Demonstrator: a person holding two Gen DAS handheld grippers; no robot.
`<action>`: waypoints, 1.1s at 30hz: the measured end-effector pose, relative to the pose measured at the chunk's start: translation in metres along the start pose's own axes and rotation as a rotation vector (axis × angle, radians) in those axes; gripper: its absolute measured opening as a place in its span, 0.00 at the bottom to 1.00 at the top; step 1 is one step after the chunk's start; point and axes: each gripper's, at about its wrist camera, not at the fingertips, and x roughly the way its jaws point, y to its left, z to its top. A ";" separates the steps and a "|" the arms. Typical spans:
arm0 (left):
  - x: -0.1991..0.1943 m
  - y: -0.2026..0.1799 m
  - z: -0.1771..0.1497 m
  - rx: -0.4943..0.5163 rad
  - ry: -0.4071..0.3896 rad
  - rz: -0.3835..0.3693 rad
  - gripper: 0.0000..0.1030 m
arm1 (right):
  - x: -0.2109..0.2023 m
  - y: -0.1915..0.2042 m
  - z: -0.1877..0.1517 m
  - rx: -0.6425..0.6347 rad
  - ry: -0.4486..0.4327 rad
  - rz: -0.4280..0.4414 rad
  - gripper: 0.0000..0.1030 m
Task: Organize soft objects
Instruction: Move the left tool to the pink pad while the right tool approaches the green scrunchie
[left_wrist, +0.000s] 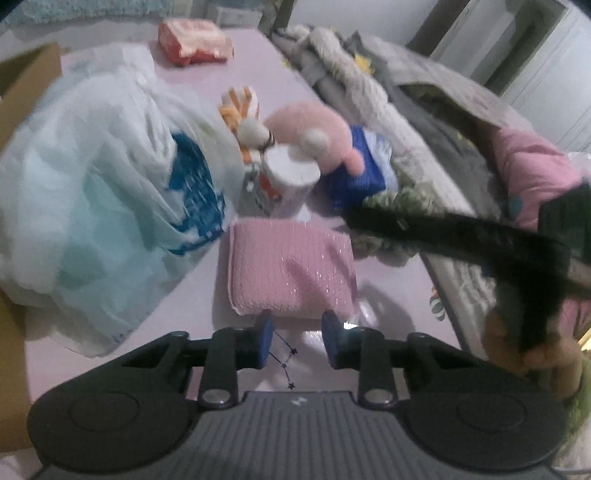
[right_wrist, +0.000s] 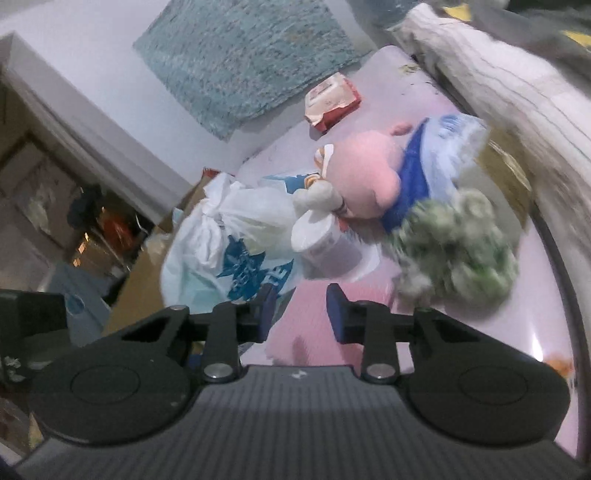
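Left wrist view, near to far: my left tool (left_wrist: 297, 338) sits at bottom centre with its jaws drawn almost together and nothing between them. Just beyond the fingertips lies a pink knitted pad (left_wrist: 291, 269) on the pale bench (left_wrist: 399, 295), not gripped. Behind it stand a white cup (left_wrist: 290, 181), a pink plush toy (left_wrist: 314, 133) and, at left, a white plastic bag (left_wrist: 99, 199). A red packet (left_wrist: 192, 40) lies at the top.

Right wrist view: my right tool (right_wrist: 299, 306) is likewise nearly closed and holds nothing; the pink pad fills the gap ahead. A green fluffy bundle (right_wrist: 454, 243) rests at right centre.

Assessment: the soft items remain scattered and unsorted. I judge the task barely started, with every item left to collect.
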 end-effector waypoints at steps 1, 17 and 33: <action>0.006 0.000 0.001 -0.004 0.018 0.003 0.27 | 0.005 0.000 0.004 -0.012 0.005 -0.008 0.28; 0.032 0.009 0.008 -0.009 0.088 0.046 0.35 | 0.020 -0.013 -0.005 -0.031 0.073 -0.055 0.30; 0.026 0.007 -0.001 0.008 0.094 -0.023 0.68 | 0.011 -0.009 -0.006 -0.004 0.026 -0.008 0.30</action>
